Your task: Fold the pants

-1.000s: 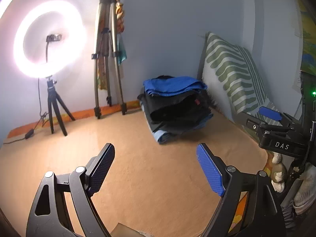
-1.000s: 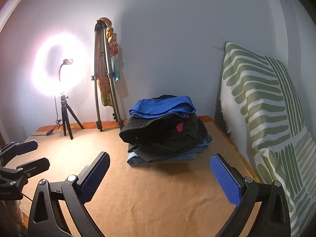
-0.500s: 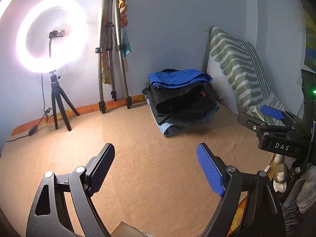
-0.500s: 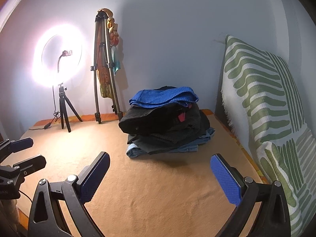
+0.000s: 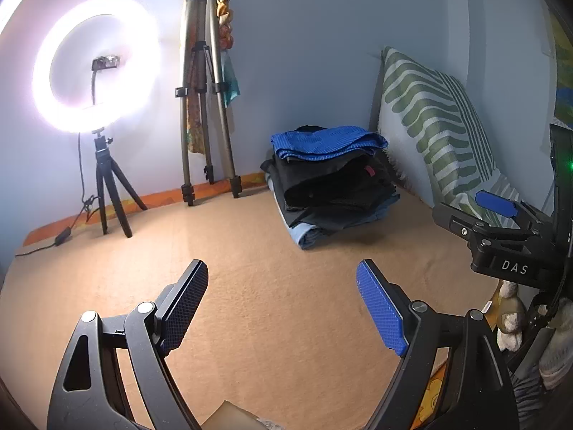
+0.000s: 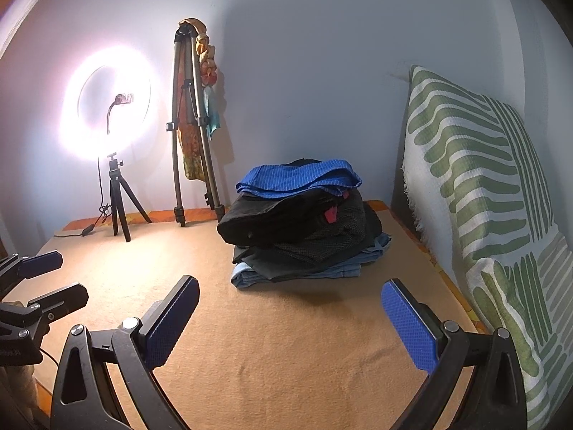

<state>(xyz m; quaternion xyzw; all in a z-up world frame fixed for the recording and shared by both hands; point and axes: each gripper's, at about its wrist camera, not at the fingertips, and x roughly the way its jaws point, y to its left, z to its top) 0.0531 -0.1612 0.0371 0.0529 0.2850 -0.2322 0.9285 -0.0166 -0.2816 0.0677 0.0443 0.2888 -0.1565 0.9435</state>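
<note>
Clothes (image 5: 331,182) sit folded in a pile toward the far end of a tan blanket (image 5: 272,304), close to the back wall and just beside a green-and-white striped pillow (image 5: 437,125) that leans upright along the right side. On top of the pile lies a blue garment (image 6: 299,177), under it several black ones (image 6: 297,222) (one shows a small red tag), and at the bottom a pale blue denim piece (image 6: 250,277) whose edge sticks out toward the cameras. Which of these are pants cannot be told from the folds.

Neither tool touches the pile. The left gripper (image 5: 283,308) hangs over bare blanket, well short of the clothes, its blue-padded fingers (image 5: 381,313) spread wide with nothing between them. The right gripper (image 6: 290,326) is likewise held above the blanket in front of the pile, fingers (image 6: 408,326) spread wide and holding nothing. Each tool shows at the edge of the other's view: the right one at the right margin of the left camera, the left one at the left margin of the right camera, both pointing toward the middle of the blanket.

Against the back wall, left of the pile, stands a lit ring light (image 5: 95,64) on a small black stand, its cable trailing onto the blanket. Between it and the clothes a tall folded tripod (image 5: 206,100) leans, with colourful cloth draped over its top.
</note>
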